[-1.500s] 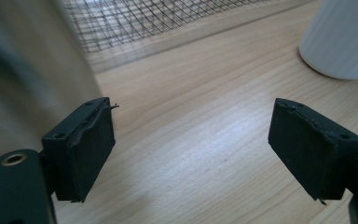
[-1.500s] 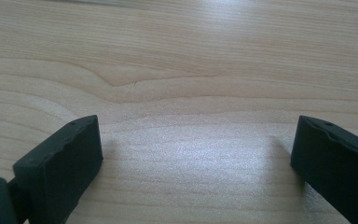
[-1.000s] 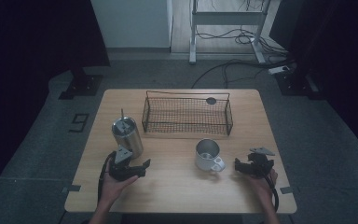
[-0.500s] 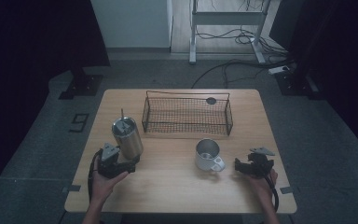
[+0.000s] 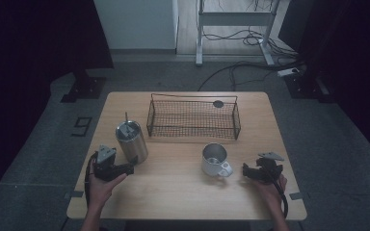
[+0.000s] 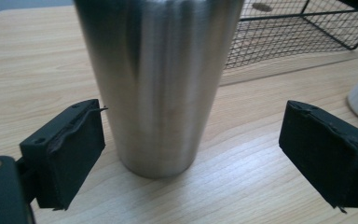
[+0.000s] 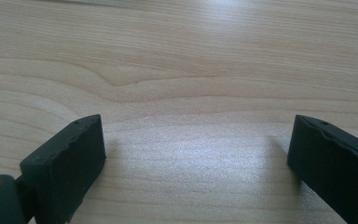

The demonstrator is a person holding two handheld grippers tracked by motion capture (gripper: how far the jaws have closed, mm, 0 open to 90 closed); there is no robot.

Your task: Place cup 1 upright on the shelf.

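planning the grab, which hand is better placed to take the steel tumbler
Left. The left gripper sits open right at the tumbler, which stands between its jaws, untouched. The right gripper is open over bare table, beside the mug.

Silver tumbler (image 6: 161, 84), white mug (image 5: 215, 160), black basket (image 5: 192, 118)

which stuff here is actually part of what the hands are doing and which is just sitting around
In the job:
- steel tumbler, standing upright between the open jaws of the left gripper
- left gripper, not yet touching it

Just lying about:
- white mug, upright near the right gripper, which is open over bare table
- wire basket
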